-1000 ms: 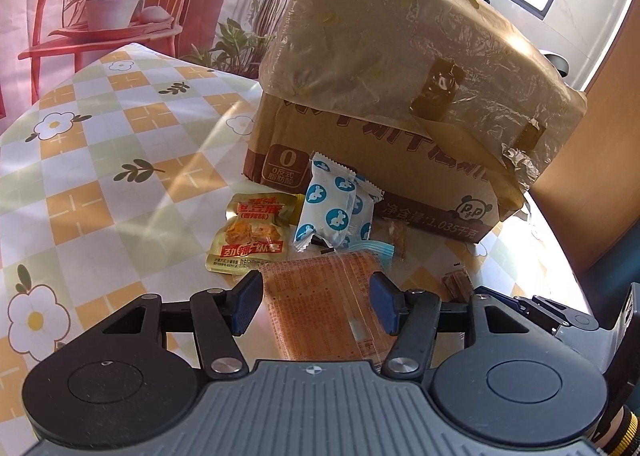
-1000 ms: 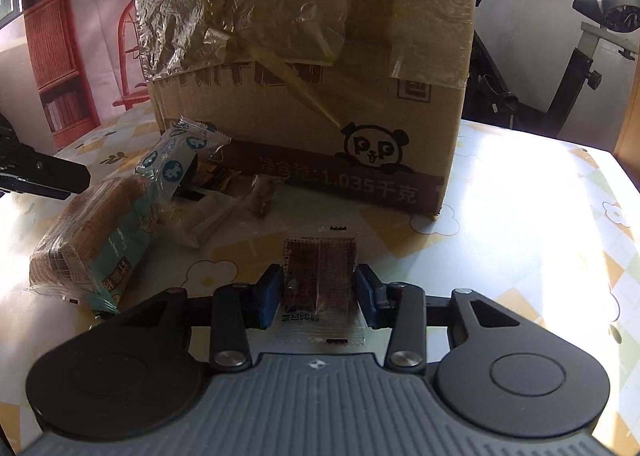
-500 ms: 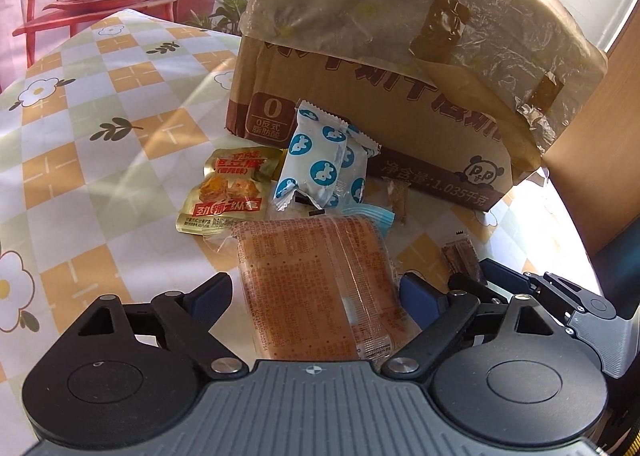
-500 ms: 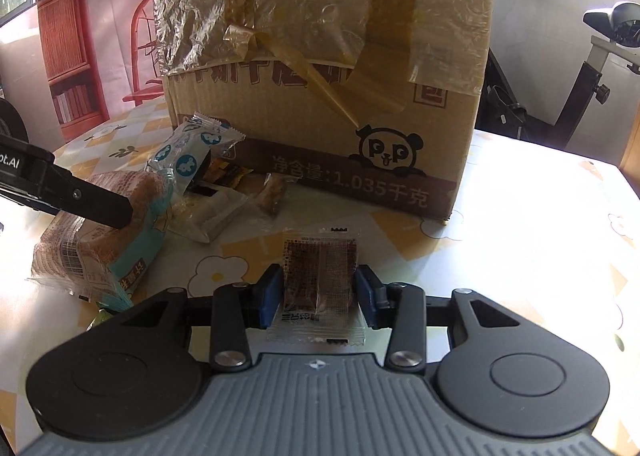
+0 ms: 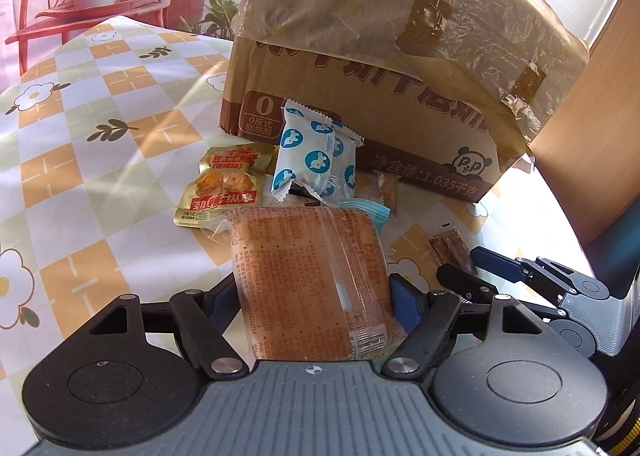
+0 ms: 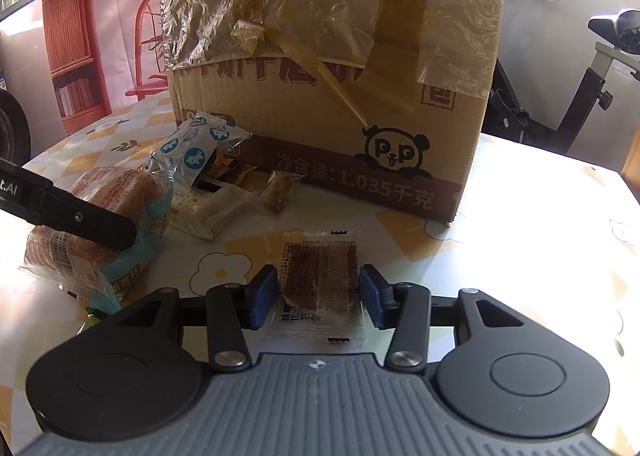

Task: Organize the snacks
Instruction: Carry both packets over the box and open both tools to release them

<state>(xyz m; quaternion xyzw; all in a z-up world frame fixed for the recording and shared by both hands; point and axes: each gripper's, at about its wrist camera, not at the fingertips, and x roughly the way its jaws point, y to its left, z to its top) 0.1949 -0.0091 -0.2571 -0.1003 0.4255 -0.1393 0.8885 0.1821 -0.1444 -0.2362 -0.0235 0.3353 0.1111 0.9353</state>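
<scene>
Moved: left gripper point(image 5: 312, 296) fingers narrowed — pinching orange plastic-wrapped bread pack point(image 5: 308, 276).
Right gripper point(image 6: 318, 290): fingers spread, flanking small clear-wrapped brown bar point(image 6: 320, 272).
Risk: soft pack crushed — excess squeeze.

Sunlit checked tablecloth point(image 5: 100, 144); exercise bike point(image 6: 600, 68)

The bread pack point(image 5: 312, 280) hides the left claw's point(image 5: 312, 302) pad contact.

snack packets point(image 5: 308, 160) before box point(image 5: 360, 68) — on table point(image 5: 100, 160)
</scene>
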